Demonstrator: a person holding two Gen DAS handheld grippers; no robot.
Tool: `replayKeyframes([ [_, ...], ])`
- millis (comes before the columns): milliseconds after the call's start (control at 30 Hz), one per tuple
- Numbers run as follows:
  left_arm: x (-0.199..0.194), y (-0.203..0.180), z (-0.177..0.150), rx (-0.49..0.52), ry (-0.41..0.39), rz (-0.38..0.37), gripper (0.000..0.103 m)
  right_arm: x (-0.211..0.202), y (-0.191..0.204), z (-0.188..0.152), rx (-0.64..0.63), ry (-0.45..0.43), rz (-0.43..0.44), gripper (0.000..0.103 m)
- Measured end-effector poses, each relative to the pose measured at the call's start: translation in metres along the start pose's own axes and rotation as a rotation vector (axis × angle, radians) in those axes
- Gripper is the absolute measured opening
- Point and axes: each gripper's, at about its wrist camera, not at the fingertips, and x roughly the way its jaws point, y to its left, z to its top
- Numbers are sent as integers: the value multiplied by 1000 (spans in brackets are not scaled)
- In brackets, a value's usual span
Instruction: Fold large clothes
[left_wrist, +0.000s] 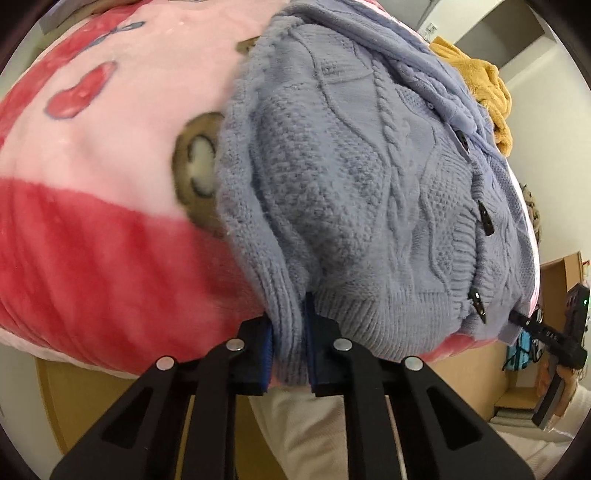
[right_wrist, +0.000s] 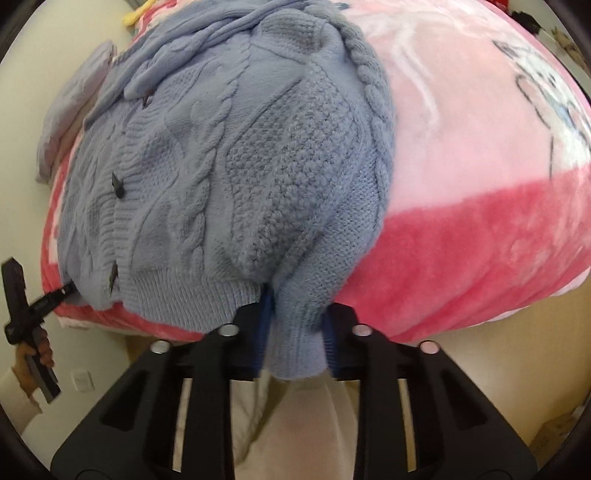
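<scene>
Lavender cable-knit buttoned cardigan (left_wrist: 369, 192) spread on pink and red plush blanket (left_wrist: 110, 221), left claw (left_wrist: 290, 354) pinching ribbed hem fold, right claw (right_wrist: 295, 336) pinching opposite hem fold, mustard fleece garment (left_wrist: 484, 88) beyond.

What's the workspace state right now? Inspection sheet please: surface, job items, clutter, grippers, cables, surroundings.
Surface: pink and red blanket, printed.
Job's things: lavender cable-knit cardigan spread on the blanket, hem hanging over the near edge.
Clutter: mustard cloth beyond the cardigan.
Grippers: left gripper shut on hem corner; right gripper shut on the other hem corner.
Cables: nothing seen.
Surroundings: white walls, wooden floor, wall outlet.
</scene>
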Motion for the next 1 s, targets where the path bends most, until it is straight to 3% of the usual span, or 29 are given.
replayKeyframes([
  [133, -10, 3, 0, -42, -5, 7, 12, -9, 7, 5, -38, 16, -29, 14],
  [300, -50, 1, 2, -35, -28, 44, 12, -46, 18, 18, -107, 21, 9, 14],
  [433, -87, -19, 19, 38, -60, 73, 12, -82, 30, 37, -171, -14, 15, 14],
  [700, -132, -69, 76, 162, -132, 148, 12, -143, 63, 97, -215, -153, -32, 14],
  [1000, -142, -92, 158, 184, -157, 180, 12, -164, 92, 170, -237, -228, -119, 14],
])
